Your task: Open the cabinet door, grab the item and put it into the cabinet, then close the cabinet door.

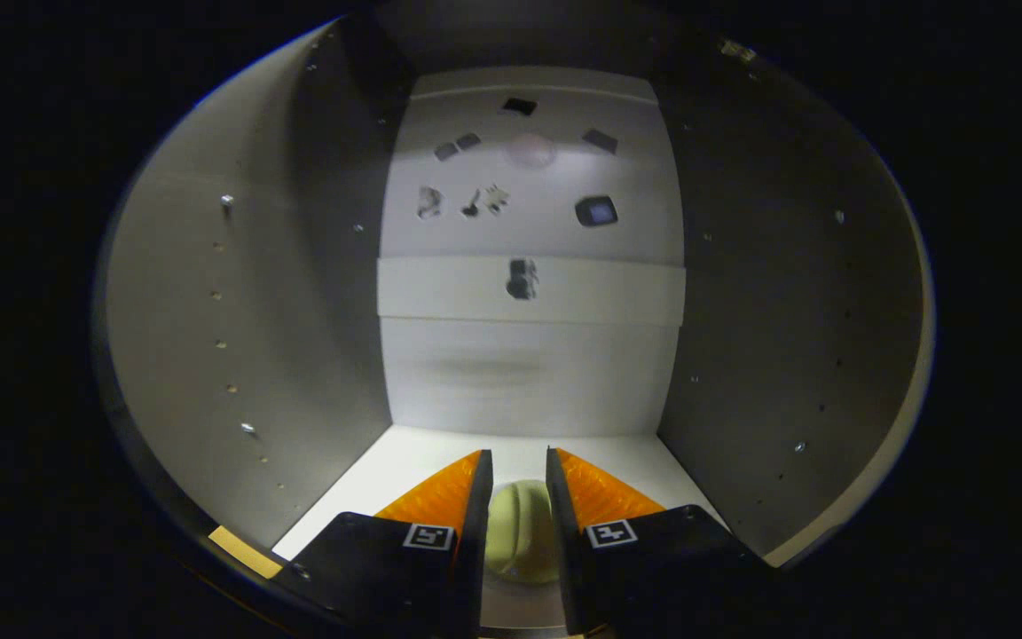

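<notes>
I am inside the white cabinet, looking at its back wall (529, 373). My gripper (518, 470) reaches in over the cabinet floor (387, 479). A pale yellow-green rounded item (518, 528) sits between my two fingers, and both press on its sides. It hangs low, close above the floor. The cabinet's left wall (236, 337) and right wall (786, 337) stand on either side of the fingers.
A horizontal rail (529, 288) crosses the back wall halfway up, with small dark marks and stickers above it. Rows of shelf-pin holes run down both side walls. The floor stretches from my fingers to the back wall.
</notes>
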The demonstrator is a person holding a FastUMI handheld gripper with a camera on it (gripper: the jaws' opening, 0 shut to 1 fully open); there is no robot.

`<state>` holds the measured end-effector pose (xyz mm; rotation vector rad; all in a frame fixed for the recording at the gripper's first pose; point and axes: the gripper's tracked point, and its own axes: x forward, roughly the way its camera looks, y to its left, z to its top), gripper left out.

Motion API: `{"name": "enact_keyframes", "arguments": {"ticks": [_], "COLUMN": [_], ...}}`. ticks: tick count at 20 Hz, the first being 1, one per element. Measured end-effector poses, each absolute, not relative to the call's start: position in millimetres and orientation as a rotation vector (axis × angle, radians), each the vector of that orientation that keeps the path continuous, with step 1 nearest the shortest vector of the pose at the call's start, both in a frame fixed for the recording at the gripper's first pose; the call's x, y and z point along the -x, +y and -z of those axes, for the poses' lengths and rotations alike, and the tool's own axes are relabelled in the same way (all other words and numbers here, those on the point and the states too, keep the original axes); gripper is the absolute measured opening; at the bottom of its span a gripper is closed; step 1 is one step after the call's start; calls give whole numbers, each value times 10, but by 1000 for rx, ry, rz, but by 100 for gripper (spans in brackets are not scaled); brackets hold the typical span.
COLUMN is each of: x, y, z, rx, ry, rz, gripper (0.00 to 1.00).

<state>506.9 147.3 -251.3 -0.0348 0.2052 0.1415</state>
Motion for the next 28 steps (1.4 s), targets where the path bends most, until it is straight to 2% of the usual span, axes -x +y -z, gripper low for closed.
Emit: {"name": "enact_keyframes", "arguments": {"ticks": [3, 4, 7, 10, 20, 28], "x": [-4711, -4589, -4172, -3722, -2300, -1140], "y": [1565, 1597, 1538, 1485, 1283, 755], "z": [2216, 2127, 1852, 1679, 1392, 1133], "rx": [4, -22, -55, -10, -53, -8], "ry": [160, 146, 88, 54, 35, 29], "rz": [-183, -194, -185, -191, -152, 35], "gripper": [43, 53, 70, 97, 98, 98]}}
